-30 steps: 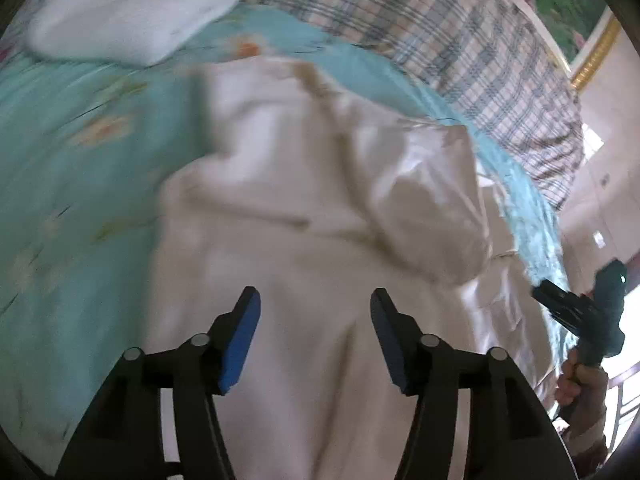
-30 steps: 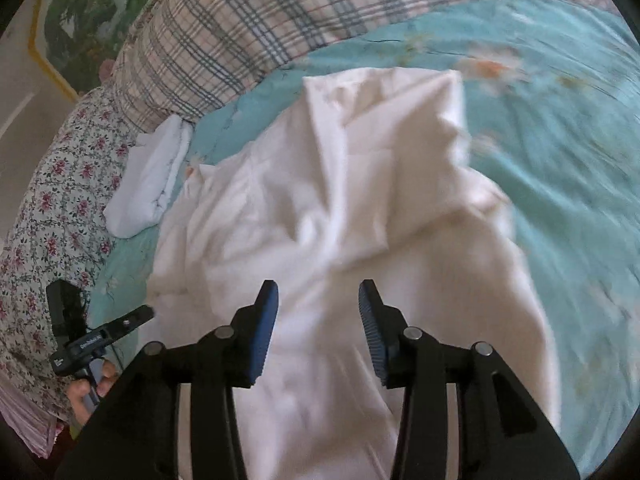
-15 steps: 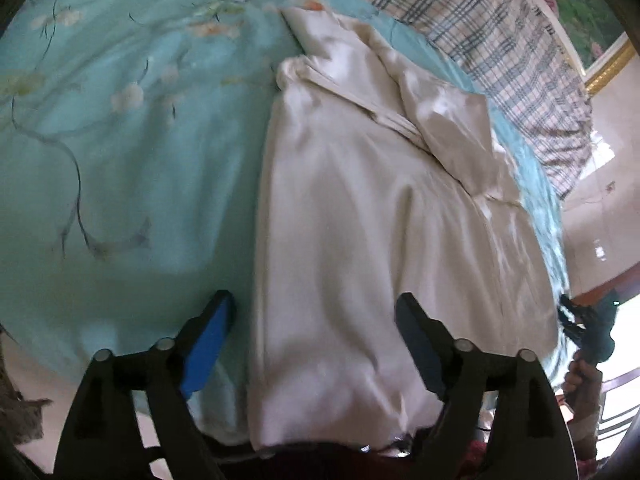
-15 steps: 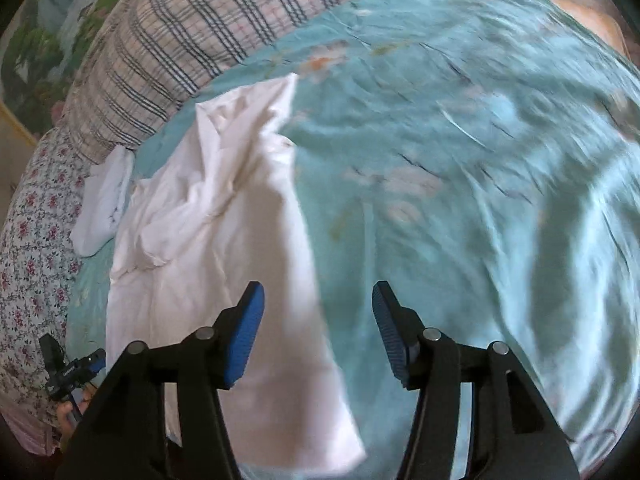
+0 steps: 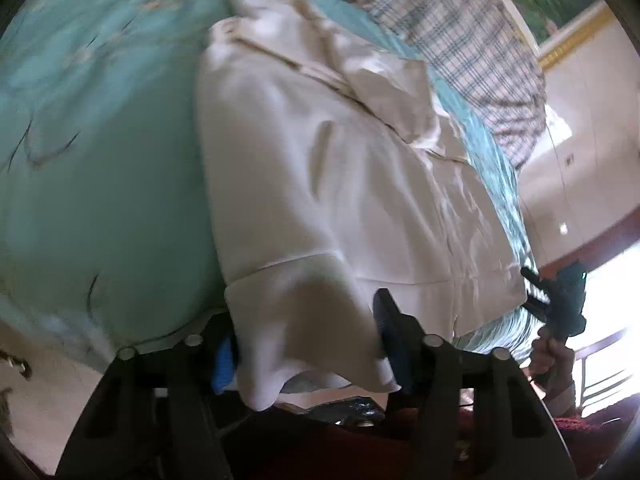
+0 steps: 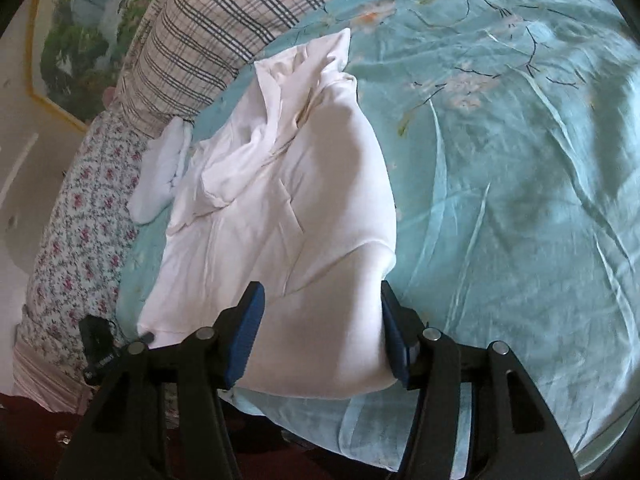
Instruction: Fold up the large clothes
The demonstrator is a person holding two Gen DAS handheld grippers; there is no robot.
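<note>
Garment (image 6: 288, 216) lay on bed (image 6: 520, 160), hem at near edge. Left gripper (image 5: 308, 344) closing, right gripper (image 6: 320, 332) half-open; grip unclear on both. Best pinched at corners, lifted evenly.

The bed (image 6: 520, 200) carries a teal cover printed with flowers and thin branches. A large white garment (image 6: 288, 208) lies directly on it, its near hem hanging over the near edge. At the far side rests a plaid pillow (image 6: 224, 20), with a floral-print cloth (image 6: 80, 216) to its left. A small white folded item (image 6: 160, 176) lies left of the garment.
</note>
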